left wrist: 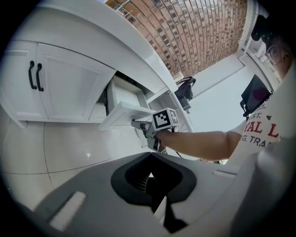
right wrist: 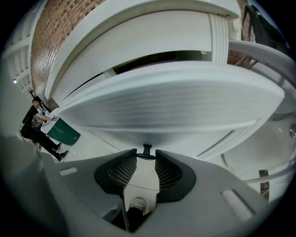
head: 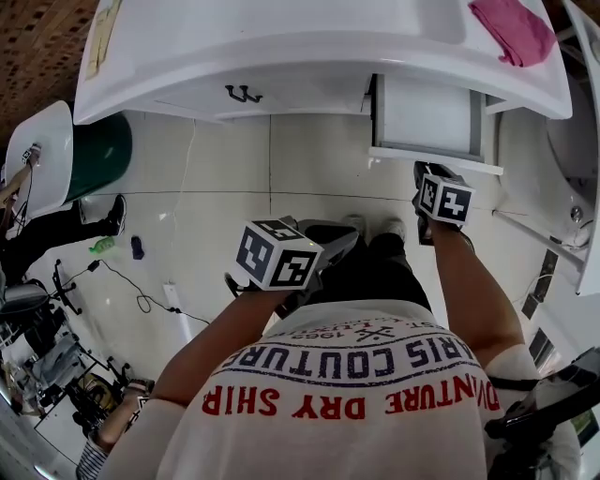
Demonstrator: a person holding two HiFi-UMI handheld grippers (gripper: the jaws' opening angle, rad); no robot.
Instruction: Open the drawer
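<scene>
The white drawer [head: 427, 117] stands pulled out of the vanity at its right end, its front panel [right wrist: 166, 99] filling the right gripper view. A small black handle [right wrist: 147, 150] on that front sits between the tips of my right gripper [right wrist: 147, 157], which is shut on it. From the head view the right gripper [head: 427, 173] reaches just under the drawer front [head: 436, 159]; the left gripper view shows it [left wrist: 138, 125] at the panel's edge. My left gripper [head: 330, 246] hangs back over the floor, left of the drawer, its jaws [left wrist: 150, 178] shut on nothing.
Left of the drawer, the cabinet doors carry black handles [head: 244, 93]. A pink cloth [head: 514, 28] lies on the countertop. A green bin [head: 103, 155] stands at the left, a white fixture [head: 572, 141] at the right. Cables [head: 141, 300] and another person's shoe [head: 115, 214] are on the tiled floor.
</scene>
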